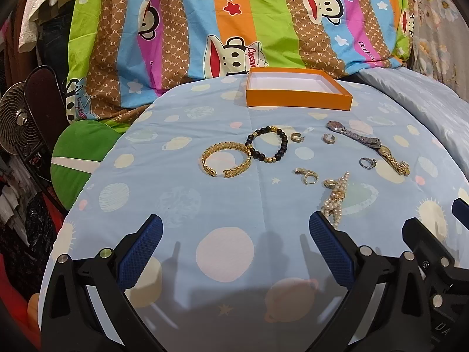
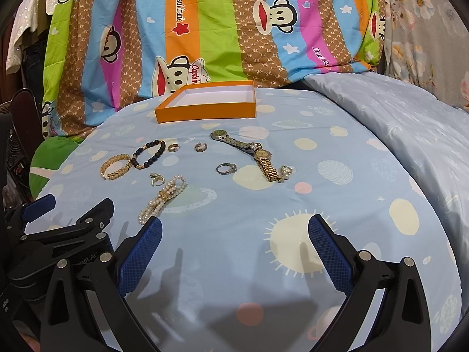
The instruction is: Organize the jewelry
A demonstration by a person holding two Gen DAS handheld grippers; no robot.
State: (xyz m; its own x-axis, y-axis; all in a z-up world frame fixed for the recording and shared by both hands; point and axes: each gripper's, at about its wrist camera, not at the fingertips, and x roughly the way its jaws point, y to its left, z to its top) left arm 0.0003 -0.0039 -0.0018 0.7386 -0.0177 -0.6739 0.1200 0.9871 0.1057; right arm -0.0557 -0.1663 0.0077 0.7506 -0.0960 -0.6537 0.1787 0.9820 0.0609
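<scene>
An empty orange box (image 1: 296, 99) (image 2: 205, 113) with a white inside stands at the back of the blue sheet. In front of it lie a gold cuff (image 1: 225, 158) (image 2: 115, 167), a black bead bracelet (image 1: 268, 143) (image 2: 148, 155), a silver watch (image 1: 351, 133) (image 2: 234, 140), a gold watch (image 1: 394, 160) (image 2: 265, 162), a pearl bracelet (image 1: 337, 196) (image 2: 162, 198), a silver ring (image 1: 366, 162) (image 2: 225, 168) and several small earrings. My left gripper (image 1: 236, 228) is open and empty, short of the jewelry. My right gripper (image 2: 234, 228) is open and empty, right of the pearls.
A striped cartoon blanket (image 1: 234, 20) hangs behind the box. A pale quilt (image 2: 410, 129) is piled at the right. A green cushion (image 1: 79, 158), a small fan (image 1: 20, 120) and hanging clothes sit off the left edge.
</scene>
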